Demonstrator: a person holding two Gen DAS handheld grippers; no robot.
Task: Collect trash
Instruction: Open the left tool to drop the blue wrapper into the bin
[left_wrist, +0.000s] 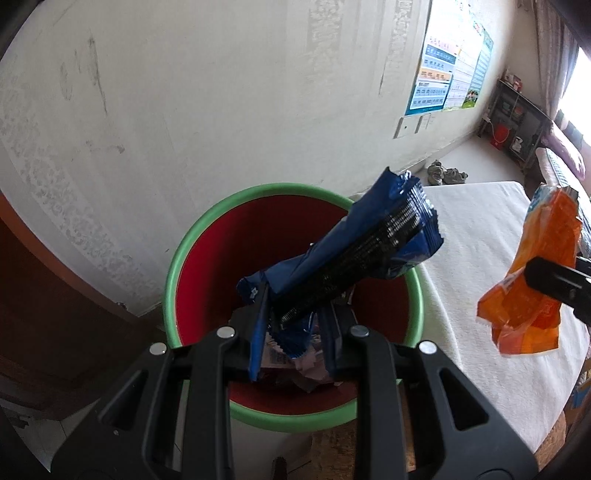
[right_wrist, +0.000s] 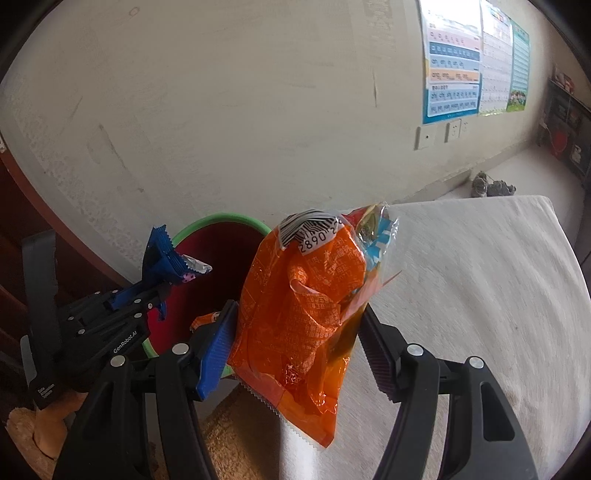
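Reaching over the green-rimmed red bin (left_wrist: 173, 273), the left tongs (left_wrist: 291, 332) are closed on a blue wrapper (left_wrist: 354, 254) directly above the bin opening; the wrapper's long axis slants up and to the right. Beside the bin, the right tongs (right_wrist: 295, 332) clamp an orange snack bag (right_wrist: 306, 317) over the edge of the white-covered desk (right_wrist: 480, 295), its long axis near vertical, barcode end uppermost.

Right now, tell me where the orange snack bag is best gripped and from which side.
Grip the orange snack bag across its crumpled middle, from below. It stands upright and its film flattens there, as the right gripper shows.
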